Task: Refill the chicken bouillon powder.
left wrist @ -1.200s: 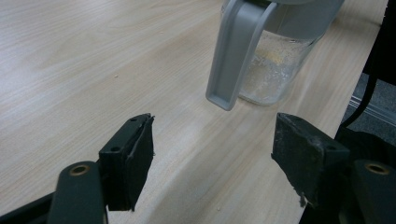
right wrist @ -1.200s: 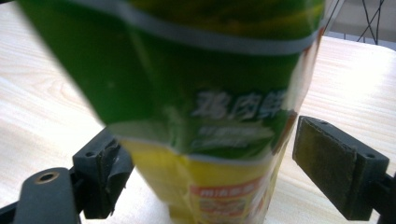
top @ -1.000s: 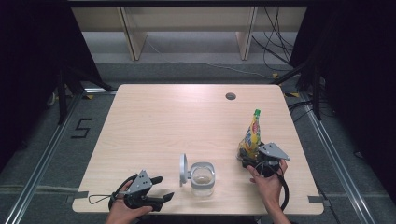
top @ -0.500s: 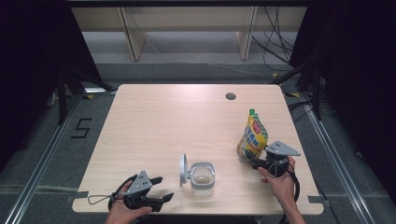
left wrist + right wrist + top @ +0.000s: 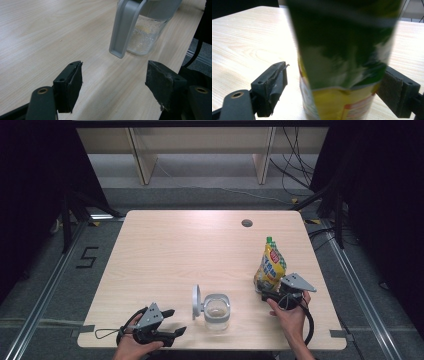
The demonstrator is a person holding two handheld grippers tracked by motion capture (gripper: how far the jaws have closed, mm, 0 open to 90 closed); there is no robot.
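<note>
Pale wood-grain table (image 5: 175, 255) stands on a grey floor, with dark curtains to either side and a light shelf unit behind it. Near the front edge of the table stands a clear glass jar (image 5: 216, 311) with its grey lid (image 5: 196, 300) swung open and standing upright on the jar's left side; the left gripper view shows a thin layer of pale crumbs clinging inside the jar (image 5: 146, 35).

To the right of the jar, well apart from it, a yellow and green stand-up pouch (image 5: 270, 265) with a green cap stands upright on the table. The right gripper (image 5: 270, 296) sits at the base of that pouch, held by the person's right hand (image 5: 290, 315). Its jaws have just been opening: in the right gripper view the pouch (image 5: 342, 82) stands between them, with a clear gap at the left pad and the right pad close to the pouch's edge, so nothing is clamped.

The left gripper (image 5: 172, 322) lies to the left of the jar near the table's front edge, pointing toward it, jaws spread wide with only bare table between them.
</note>
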